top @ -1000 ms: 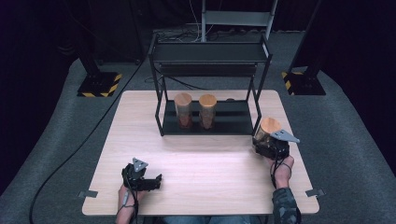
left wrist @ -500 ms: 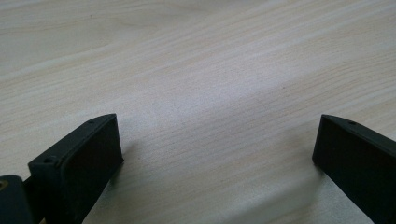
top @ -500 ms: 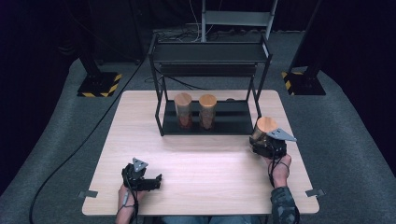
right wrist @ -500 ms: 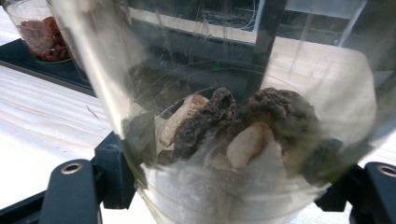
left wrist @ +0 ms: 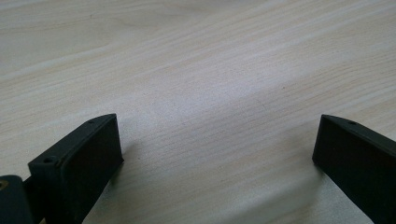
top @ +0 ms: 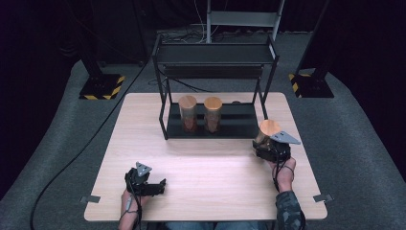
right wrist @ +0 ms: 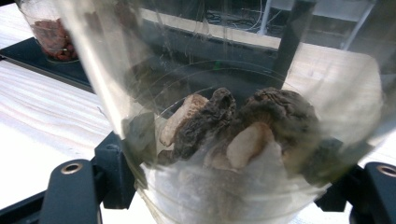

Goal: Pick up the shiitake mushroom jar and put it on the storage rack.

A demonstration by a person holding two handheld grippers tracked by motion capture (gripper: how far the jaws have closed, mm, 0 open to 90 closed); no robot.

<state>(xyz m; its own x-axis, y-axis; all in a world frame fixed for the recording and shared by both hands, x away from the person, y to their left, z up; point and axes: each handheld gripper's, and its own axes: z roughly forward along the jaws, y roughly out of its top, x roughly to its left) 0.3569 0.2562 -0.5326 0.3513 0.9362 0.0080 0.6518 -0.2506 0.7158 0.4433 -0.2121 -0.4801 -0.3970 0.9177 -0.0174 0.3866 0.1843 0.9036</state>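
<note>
In the right gripper view the glass jar [right wrist: 243, 116] runs off the top and bottom edges, its lid out of frame, while from above the contents of the two jars [top: 187, 114] on the rack [top: 215, 125] are too small to tell.

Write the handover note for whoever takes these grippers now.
Right gripper: shut on a clear jar of dried mushrooms with a wooden lid, tilted, at the table's right side beside the rack.
Left gripper: open, holding nothing, low over the near left of the table.
Done: two lidded jars stand on the rack's bottom shelf.
Left, probably: shelve the held jar beside them.
</note>
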